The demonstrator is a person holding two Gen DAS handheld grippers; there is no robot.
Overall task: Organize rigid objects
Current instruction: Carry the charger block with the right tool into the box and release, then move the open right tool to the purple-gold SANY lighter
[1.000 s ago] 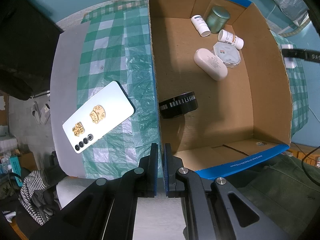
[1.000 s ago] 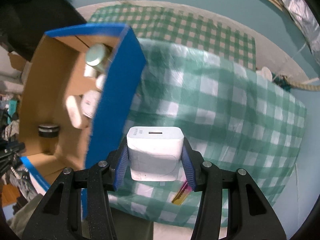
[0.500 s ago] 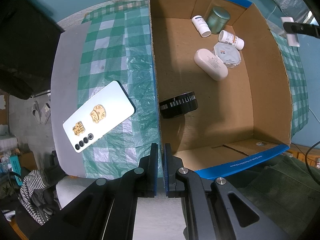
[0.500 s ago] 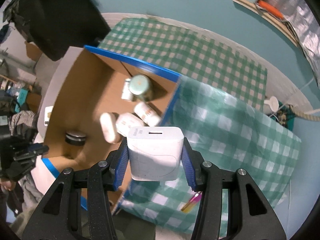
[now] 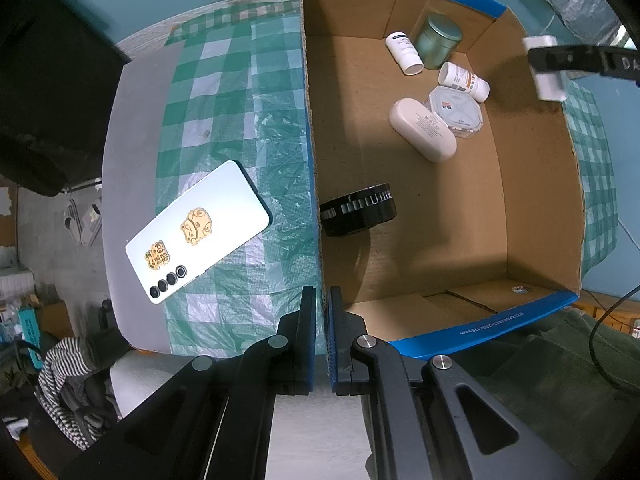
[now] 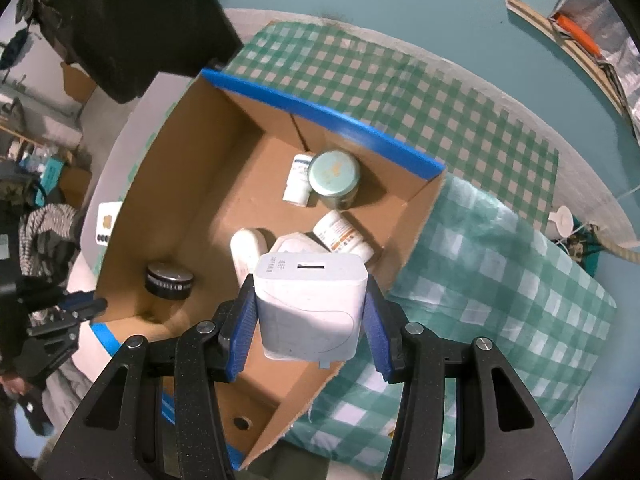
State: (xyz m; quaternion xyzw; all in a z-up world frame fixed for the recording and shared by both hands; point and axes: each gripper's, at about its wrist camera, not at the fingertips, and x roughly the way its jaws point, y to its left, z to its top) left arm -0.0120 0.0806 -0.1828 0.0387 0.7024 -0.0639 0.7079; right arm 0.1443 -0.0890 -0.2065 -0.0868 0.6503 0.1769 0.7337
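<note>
My right gripper (image 6: 310, 316) is shut on a white charger block (image 6: 310, 304) and holds it in the air above the near right wall of the open cardboard box (image 6: 192, 168). It also shows in the left wrist view (image 5: 546, 68) over the box's far right rim. My left gripper (image 5: 322, 320) is shut on the box's blue-edged left wall (image 5: 310, 152). Inside the box lie a black round tin (image 5: 358, 210), a white case (image 5: 422, 128), two white bottles (image 5: 404, 54), a clear octagonal box (image 5: 456, 110) and a green tin (image 5: 438, 40).
A white phone (image 5: 198, 232) with gold stickers lies face down on the green checked cloth (image 5: 240, 92) left of the box. A black bag (image 6: 132, 16) stands beyond the box. The table edge curves away at right (image 6: 592, 184).
My right gripper has carried the charger from beside the box, over the cloth, up and over the box's right wall. My left gripper has kept its hold on the left wall.
</note>
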